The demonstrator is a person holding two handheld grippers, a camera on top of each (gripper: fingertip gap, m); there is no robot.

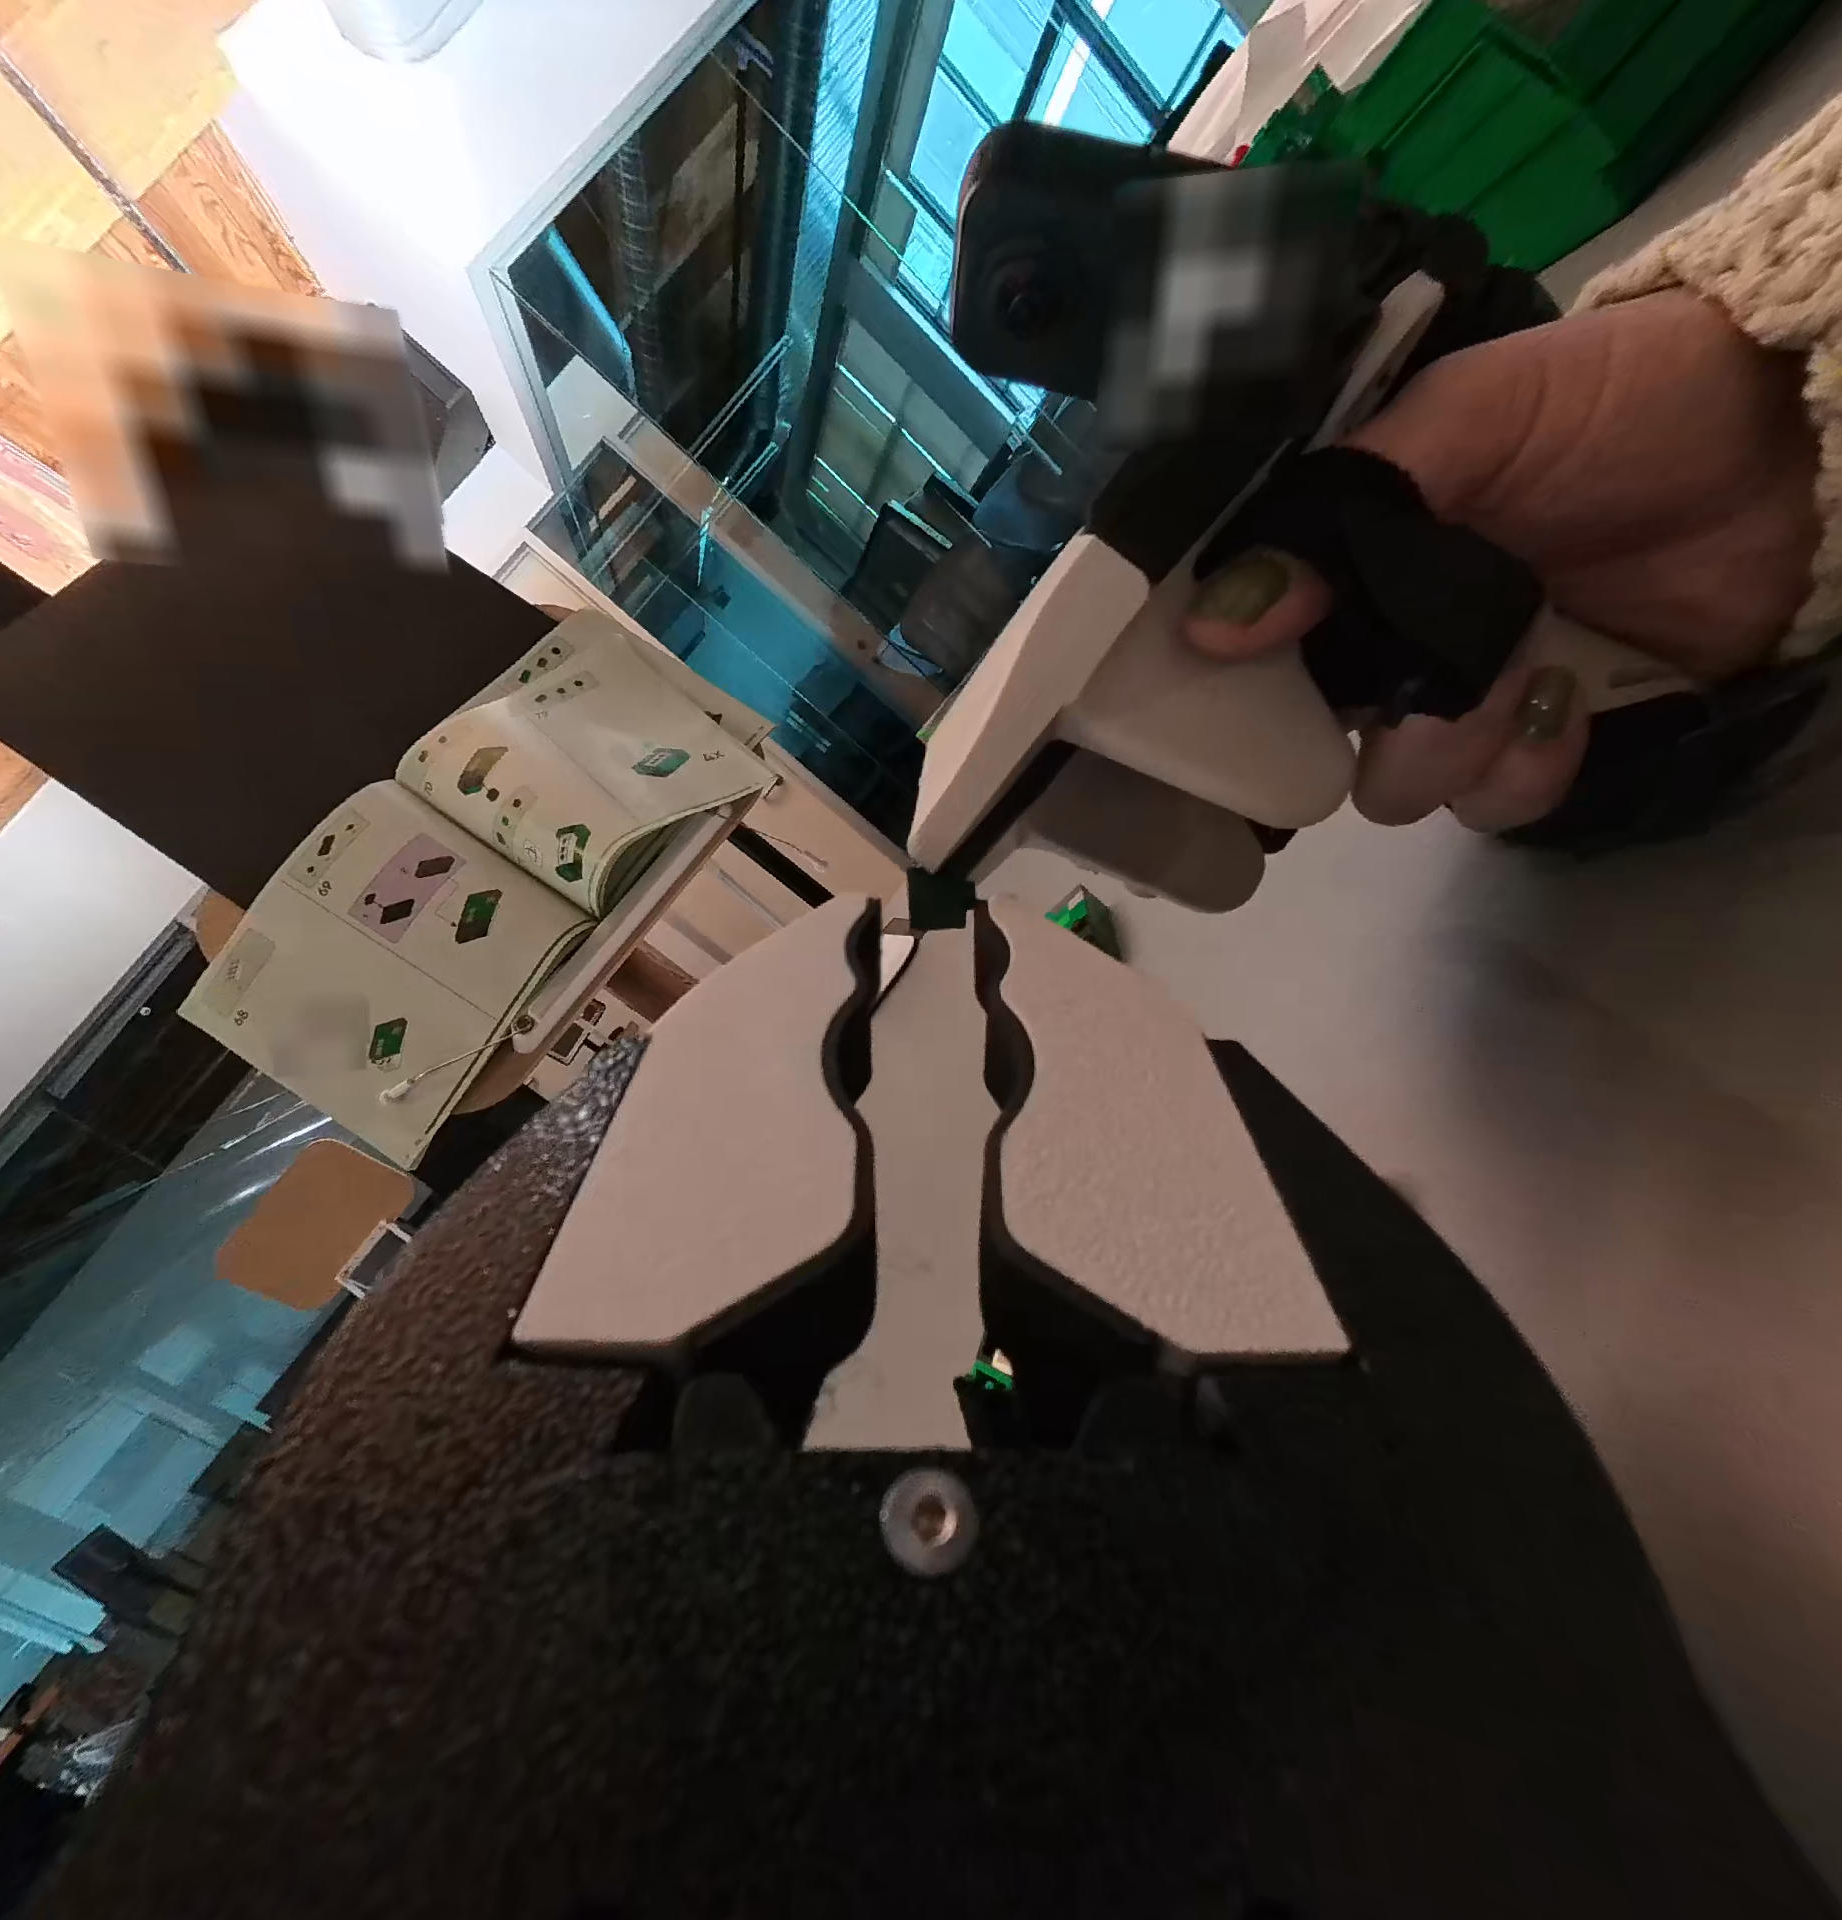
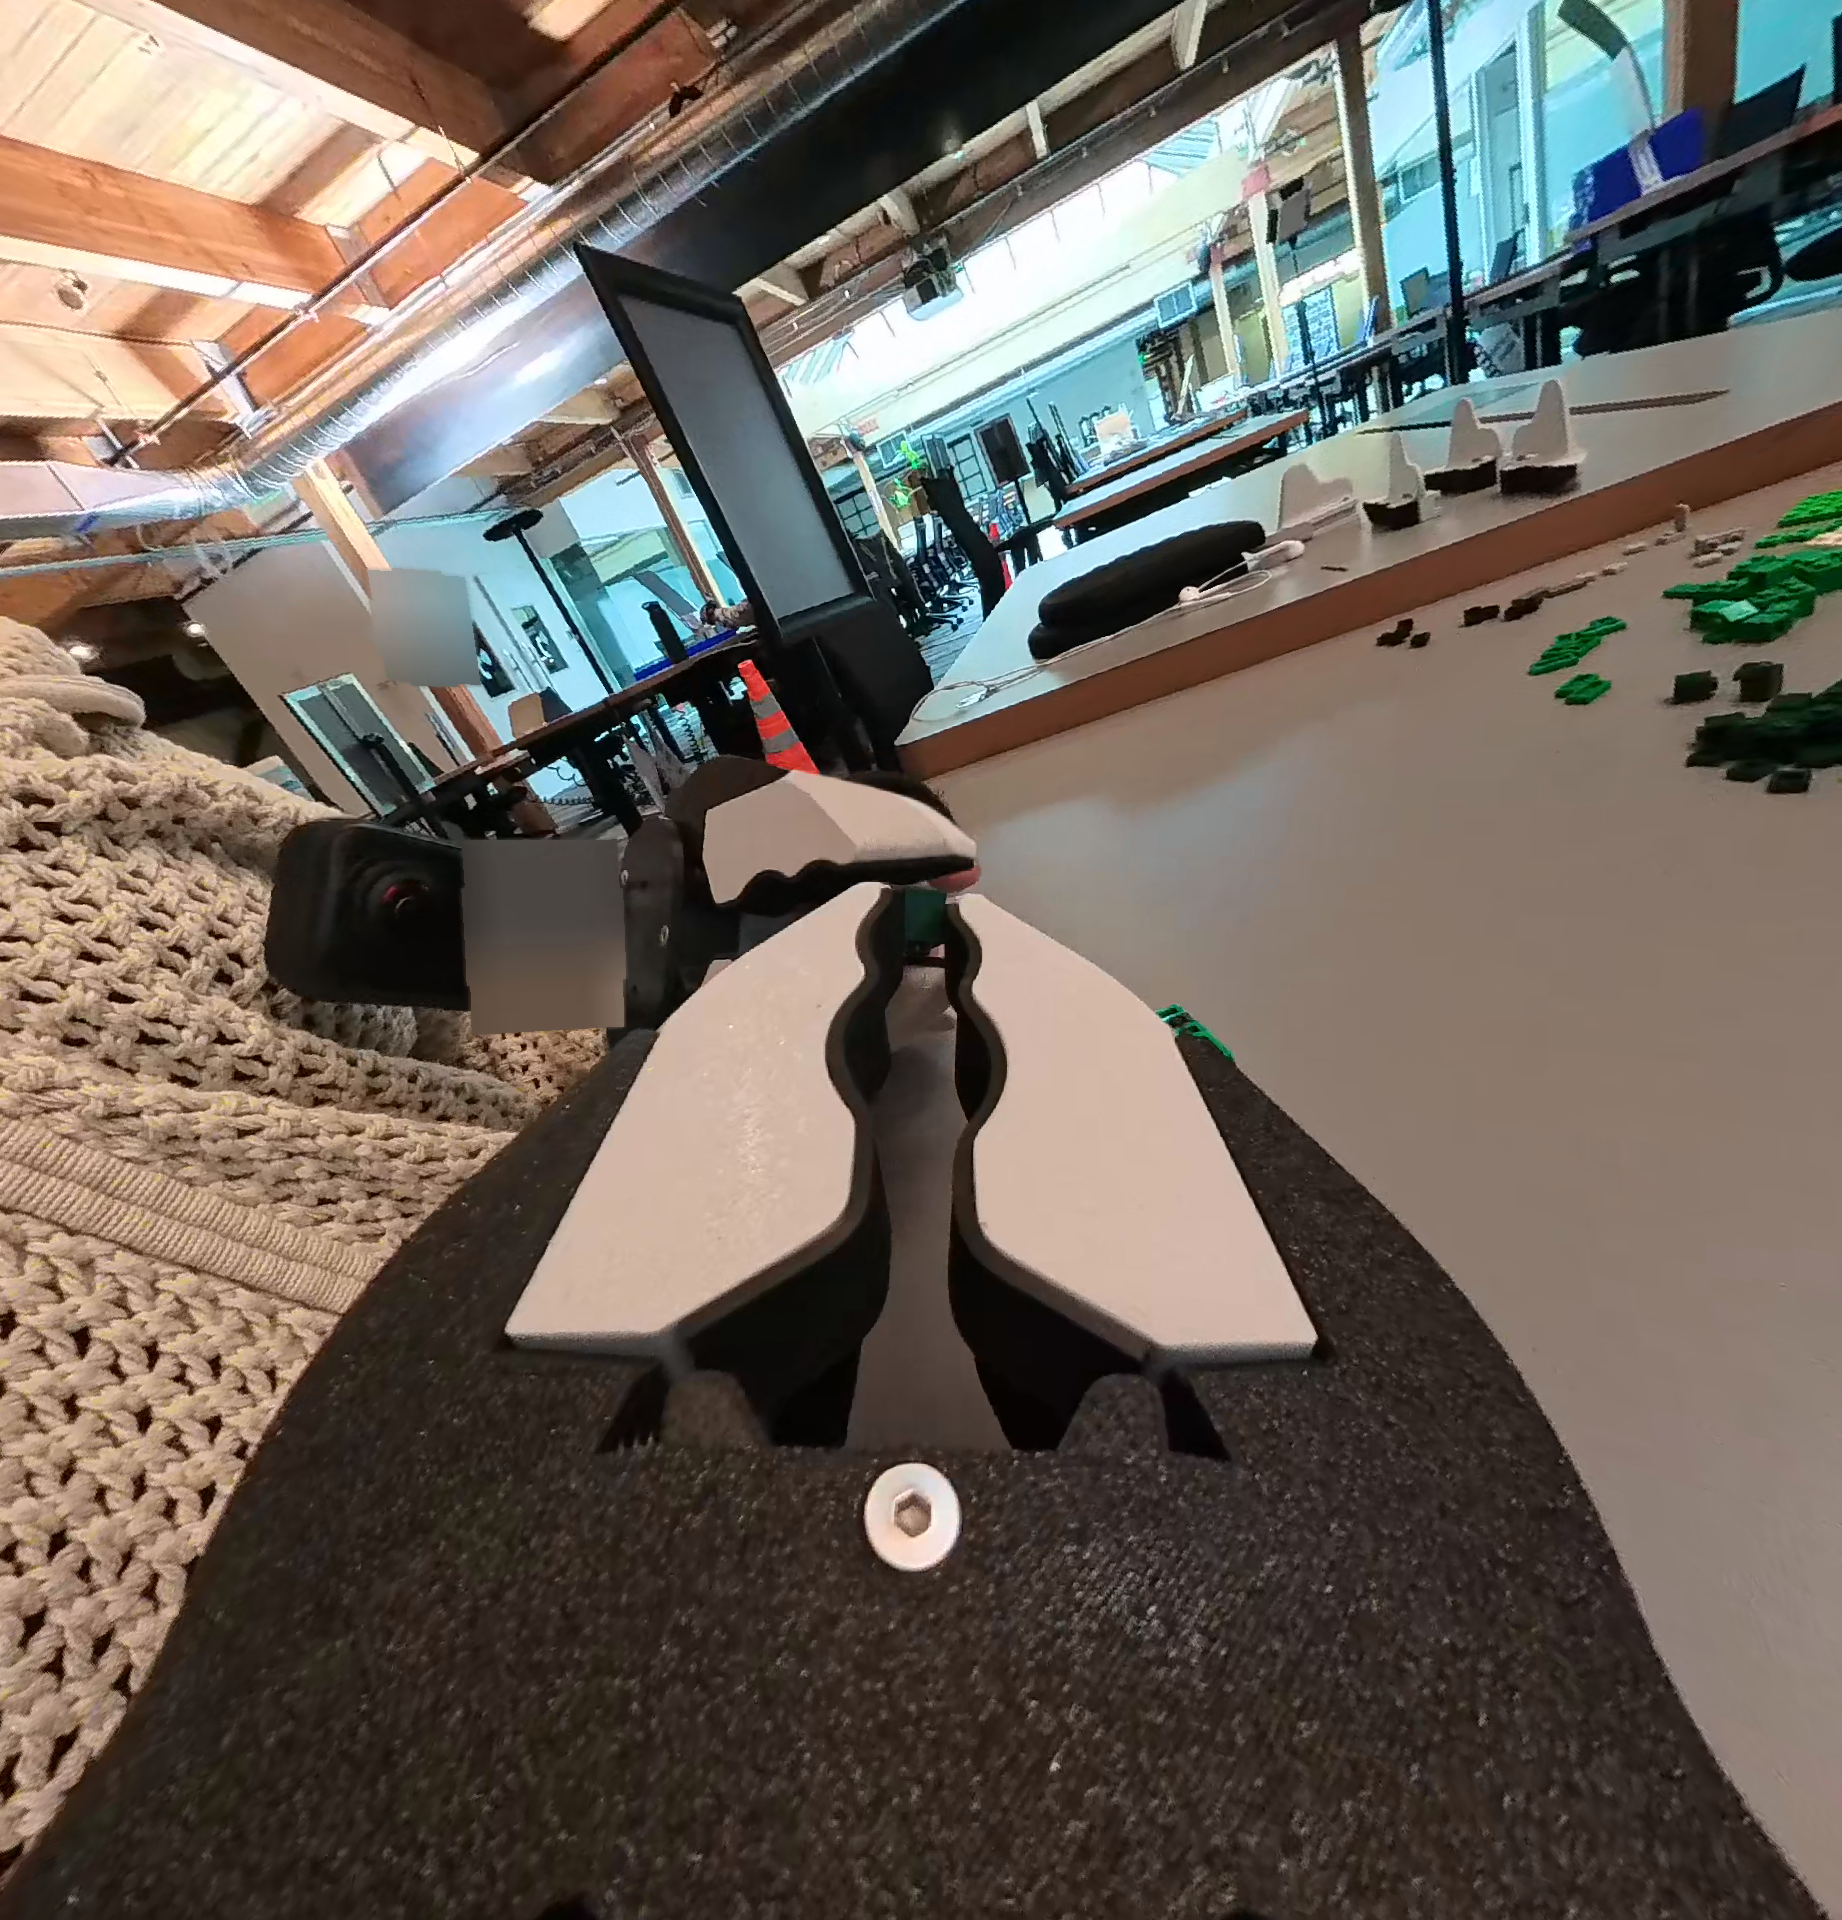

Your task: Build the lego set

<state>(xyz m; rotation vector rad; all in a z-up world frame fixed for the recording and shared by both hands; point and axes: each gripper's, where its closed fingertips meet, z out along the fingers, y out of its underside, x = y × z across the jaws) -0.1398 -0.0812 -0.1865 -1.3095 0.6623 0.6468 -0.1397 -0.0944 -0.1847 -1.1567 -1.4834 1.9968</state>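
Left gripper [image 1: 929, 920] pinches a dark green brick [image 1: 938, 902] at its tips. The right gripper [image 2: 922, 914], jaws narrow, closes on the same brick from the far side — tip to tip. Loose bricks [image 2: 1769, 613] lie well right on the table [image 2: 1416, 935]; a manual [image 1: 481, 873] stands front-left.

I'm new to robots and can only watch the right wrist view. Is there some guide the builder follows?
Observer: Yes. The left wrist view shows an open paper instruction booklet, propped on a stand at the table's far side.
Operator: What does the left gripper have at its tips?
Observer: From its own camera, a small dark green brick sits between its fingertips, with the right gripper meeting it from above.
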